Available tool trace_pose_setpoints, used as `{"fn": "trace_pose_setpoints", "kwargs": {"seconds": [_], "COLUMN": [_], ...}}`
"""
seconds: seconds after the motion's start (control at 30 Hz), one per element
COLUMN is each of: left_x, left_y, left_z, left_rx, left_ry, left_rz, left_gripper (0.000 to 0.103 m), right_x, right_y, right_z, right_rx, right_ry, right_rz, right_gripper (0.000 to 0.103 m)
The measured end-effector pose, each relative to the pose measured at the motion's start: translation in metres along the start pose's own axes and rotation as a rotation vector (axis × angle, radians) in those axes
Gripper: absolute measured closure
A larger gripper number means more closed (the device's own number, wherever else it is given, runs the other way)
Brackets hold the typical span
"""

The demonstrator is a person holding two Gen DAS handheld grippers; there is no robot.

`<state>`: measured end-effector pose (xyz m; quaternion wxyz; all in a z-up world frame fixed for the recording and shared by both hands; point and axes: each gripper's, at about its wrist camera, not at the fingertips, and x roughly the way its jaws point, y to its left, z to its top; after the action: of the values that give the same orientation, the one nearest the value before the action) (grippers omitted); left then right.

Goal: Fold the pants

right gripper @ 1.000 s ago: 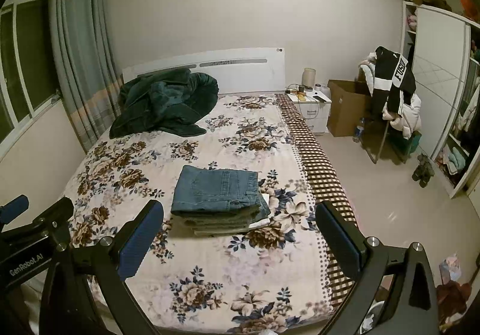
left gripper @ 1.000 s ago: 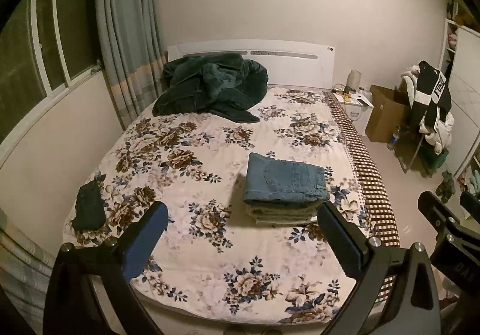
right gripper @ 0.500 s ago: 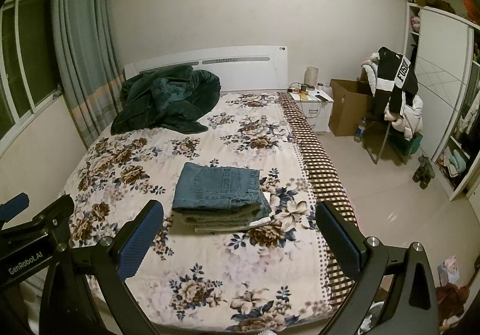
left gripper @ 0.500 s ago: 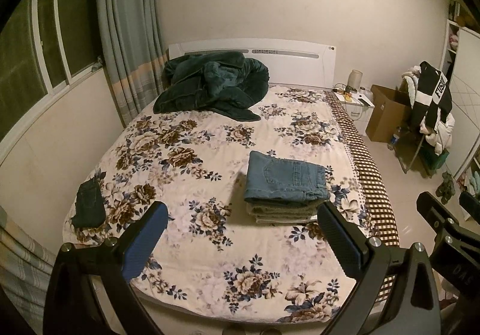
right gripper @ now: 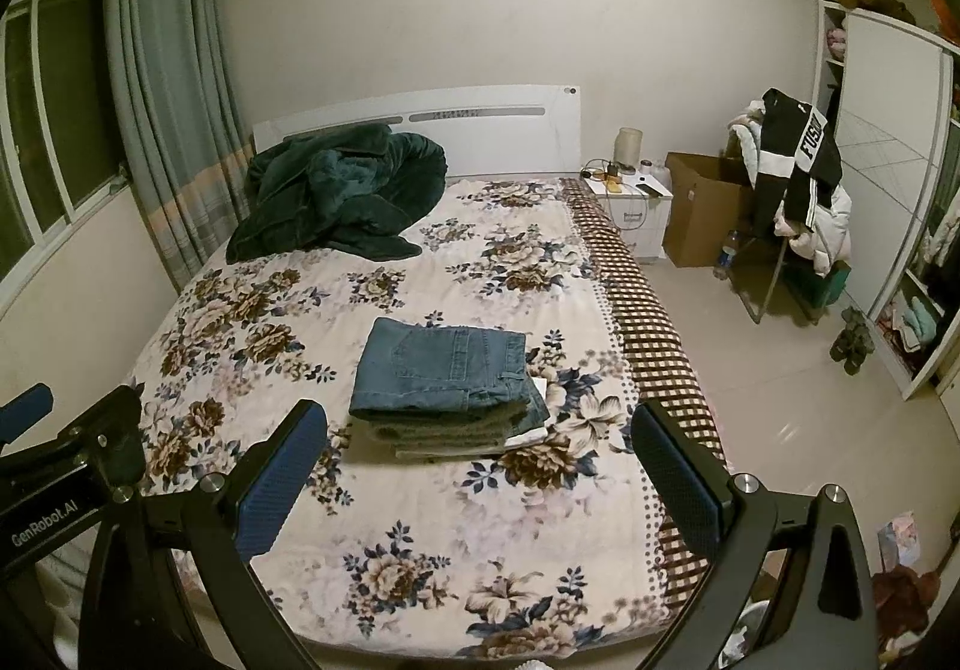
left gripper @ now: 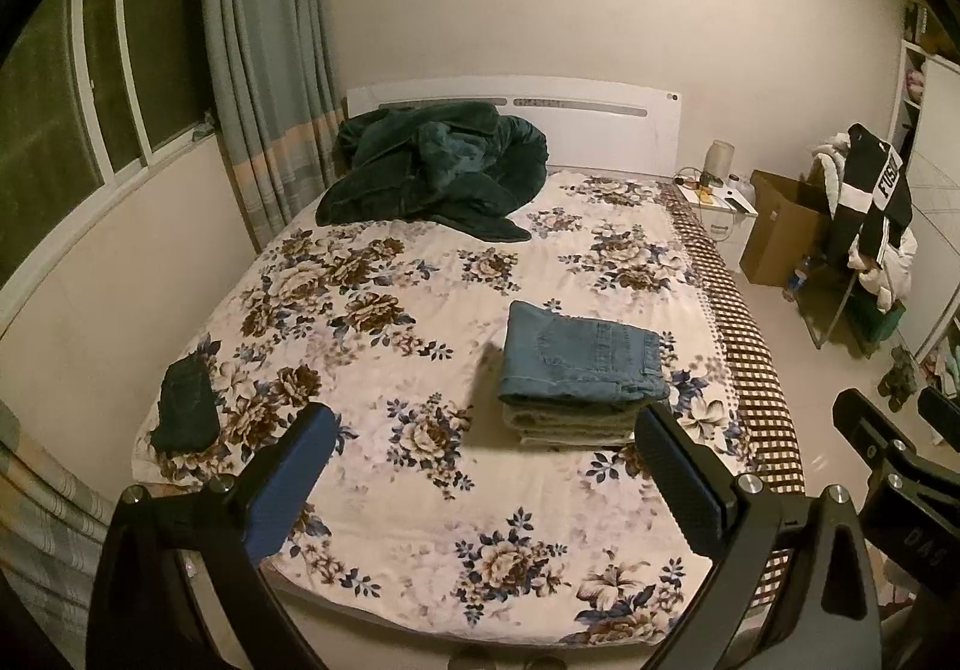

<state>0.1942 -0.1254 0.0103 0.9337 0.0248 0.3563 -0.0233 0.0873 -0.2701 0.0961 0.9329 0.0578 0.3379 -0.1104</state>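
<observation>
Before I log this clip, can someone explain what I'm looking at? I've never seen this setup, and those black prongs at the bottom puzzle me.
The prongs are two hand-held grippers, one in each of a person's hands, each carrying a fisheye camera that looks along its fingers. One picture comes from the left gripper, the other from the right gripper. Both are open and hold nothing. They face a bed with a floral bedspread. On it lie a stack of folded pants with blue jeans on top, a rumpled dark green blanket by the headboard, and a small dark folded garment near the left edge.
</observation>
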Motion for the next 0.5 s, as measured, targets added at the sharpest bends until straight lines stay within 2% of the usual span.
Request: {"fn": "trace_pose_setpoints", "kwargs": {"seconds": [0.5], "left_x": [0.0016], "left_y": [0.0007], "left_z": [0.0015], "left_rx": [0.0], "left_ry": [0.001], "left_rz": [0.0], "left_gripper": [0.001], "right_x": [-0.0001], "right_y": [0.0014], "right_z": [0.0014], "right_rx": [0.002], "right_ry": [0.0], "right_rz": [-0.001], "right_gripper": [0.0]}}
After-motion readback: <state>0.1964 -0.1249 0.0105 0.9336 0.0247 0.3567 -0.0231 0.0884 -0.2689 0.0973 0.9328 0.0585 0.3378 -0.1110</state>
